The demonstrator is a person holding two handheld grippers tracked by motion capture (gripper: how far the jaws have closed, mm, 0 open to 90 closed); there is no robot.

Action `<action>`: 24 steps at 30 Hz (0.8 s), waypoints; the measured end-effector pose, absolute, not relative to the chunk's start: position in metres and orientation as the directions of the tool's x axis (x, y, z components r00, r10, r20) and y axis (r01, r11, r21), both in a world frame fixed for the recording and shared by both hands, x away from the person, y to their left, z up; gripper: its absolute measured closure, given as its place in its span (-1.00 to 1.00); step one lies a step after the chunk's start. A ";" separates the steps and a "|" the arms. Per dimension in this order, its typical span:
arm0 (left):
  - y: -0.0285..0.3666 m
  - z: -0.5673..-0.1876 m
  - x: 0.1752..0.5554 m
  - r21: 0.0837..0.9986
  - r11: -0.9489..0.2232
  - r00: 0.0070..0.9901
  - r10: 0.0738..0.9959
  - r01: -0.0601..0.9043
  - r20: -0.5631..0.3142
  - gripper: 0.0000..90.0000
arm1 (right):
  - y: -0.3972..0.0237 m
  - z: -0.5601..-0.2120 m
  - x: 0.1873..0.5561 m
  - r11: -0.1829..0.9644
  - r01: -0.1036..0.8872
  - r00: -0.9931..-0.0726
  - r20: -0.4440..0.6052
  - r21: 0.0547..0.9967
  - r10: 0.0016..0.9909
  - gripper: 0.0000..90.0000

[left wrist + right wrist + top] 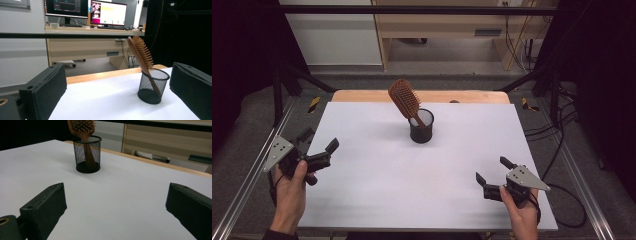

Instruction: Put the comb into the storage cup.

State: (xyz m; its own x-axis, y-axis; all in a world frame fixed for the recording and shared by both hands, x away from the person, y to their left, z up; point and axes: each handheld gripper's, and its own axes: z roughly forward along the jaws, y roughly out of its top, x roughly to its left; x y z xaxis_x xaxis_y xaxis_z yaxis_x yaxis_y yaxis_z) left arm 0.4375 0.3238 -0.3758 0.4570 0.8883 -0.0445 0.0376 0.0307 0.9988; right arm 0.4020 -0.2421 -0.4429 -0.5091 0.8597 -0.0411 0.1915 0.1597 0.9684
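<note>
A brown wooden hairbrush (405, 98) (140, 51) (82, 127) stands handle-down in a black mesh cup (421, 126) (152, 86) (87, 153), leaning to the left with its bristles up. The cup sits on the white table sheet (412, 170) toward the back middle. My left gripper (319, 142) is held at the sheet's left edge, open and empty, well away from the cup. My right gripper (493, 169) hovers near the front right of the sheet, open with nothing between its jaws.
A wooden table edge (362, 95) runs behind the sheet. Metal frame rails (247, 180) flank both sides. Cables (562, 145) lie on the floor at the right. A desk with monitors (107, 12) stands beyond the table.
</note>
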 end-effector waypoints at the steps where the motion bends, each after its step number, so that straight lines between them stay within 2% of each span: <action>1: 0.325 -0.376 0.436 0.999 0.025 0.456 0.889 0.036 -0.038 -0.97 | -0.242 -0.443 0.402 0.161 0.192 -0.511 -0.041 0.968 0.858 -0.93; 24: 0.341 -0.412 0.417 0.995 0.028 0.446 0.893 0.097 -0.069 -0.97 | -0.242 -0.446 0.405 0.177 0.165 -0.522 -0.067 0.970 0.851 -0.92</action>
State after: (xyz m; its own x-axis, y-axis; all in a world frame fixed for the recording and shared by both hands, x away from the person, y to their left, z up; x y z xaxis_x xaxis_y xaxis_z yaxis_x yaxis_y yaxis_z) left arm 0.4170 0.3414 -0.4120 0.4455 0.8926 -0.0690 0.0970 0.0285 0.9949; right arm 0.4046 -0.2418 -0.4459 -0.5216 0.8506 -0.0665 0.1647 0.1769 0.9704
